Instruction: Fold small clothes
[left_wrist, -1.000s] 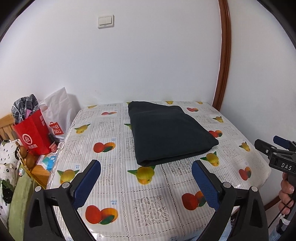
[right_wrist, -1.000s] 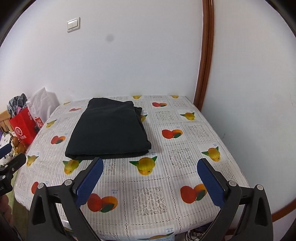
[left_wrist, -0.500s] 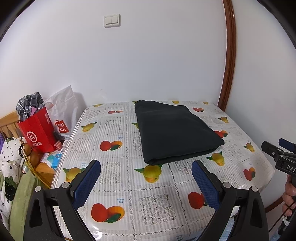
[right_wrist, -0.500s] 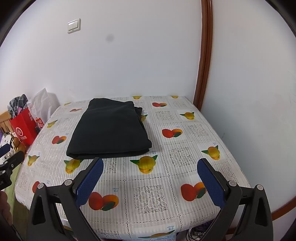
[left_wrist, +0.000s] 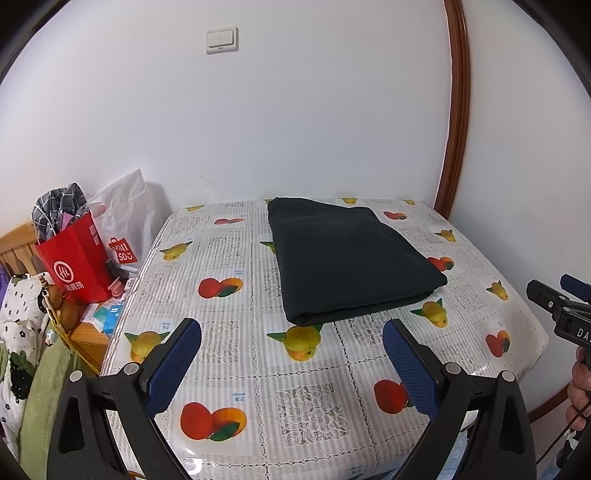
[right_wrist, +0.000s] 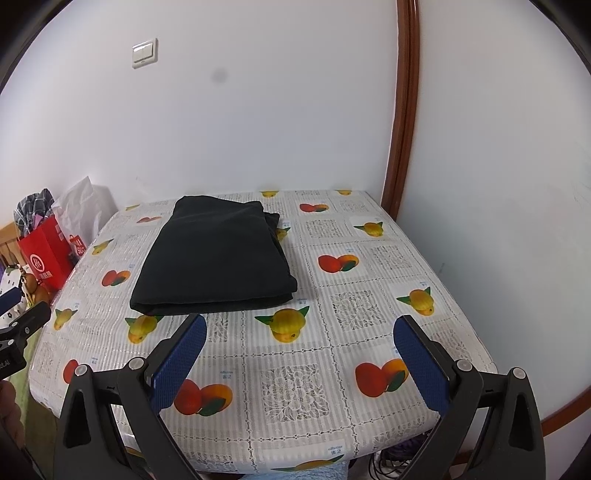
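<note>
A dark, neatly folded garment (left_wrist: 347, 258) lies flat on the table with the fruit-print cloth (left_wrist: 258, 387); it also shows in the right wrist view (right_wrist: 218, 258). My left gripper (left_wrist: 291, 328) is open and empty, held above the table's near edge, short of the garment. My right gripper (right_wrist: 299, 325) is open and empty, also back from the garment. The right gripper's tip shows at the right edge of the left wrist view (left_wrist: 557, 306); the left one shows at the left edge of the right wrist view (right_wrist: 22, 325).
A red paper bag (left_wrist: 74, 258) and a white shopping bag (left_wrist: 122, 221) stand on a wooden shelf left of the table. White walls close the back and right, with a brown door frame (left_wrist: 454, 110) in the corner. The table cloth (right_wrist: 332, 295) reaches both walls.
Both grippers have drawn back and up from the table, so the folded garment looks farther away. The garment has not moved. Both grippers stay open.
</note>
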